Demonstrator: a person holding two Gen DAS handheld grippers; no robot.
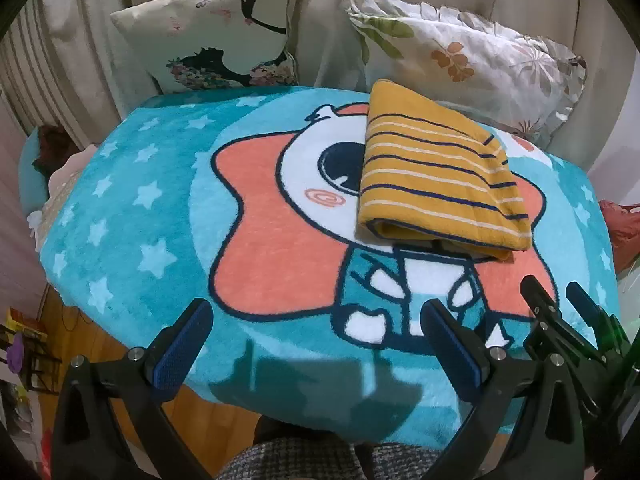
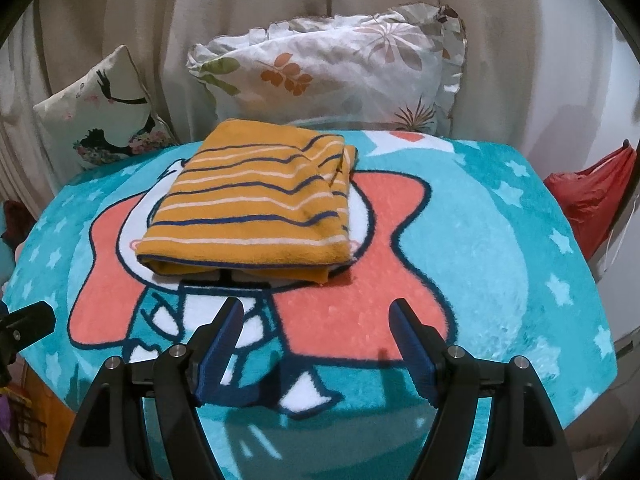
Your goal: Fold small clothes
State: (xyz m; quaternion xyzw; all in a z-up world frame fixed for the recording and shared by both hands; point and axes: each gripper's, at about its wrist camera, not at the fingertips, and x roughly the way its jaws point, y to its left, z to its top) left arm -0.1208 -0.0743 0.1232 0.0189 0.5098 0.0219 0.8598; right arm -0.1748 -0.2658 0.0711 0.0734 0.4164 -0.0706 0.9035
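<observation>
Mustard striped garment is judged already folded on the blanket, both the left gripper and right gripper held spread and empty, so setting it aside is called for.

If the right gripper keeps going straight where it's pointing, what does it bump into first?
Probably the folded mustard-yellow striped cloth lying on the teal cartoon blanket. The open right gripper aims at its near edge, though depth is uncertain.

Cartoon blanket — folded striped garment

Folded garment on blanket
</observation>
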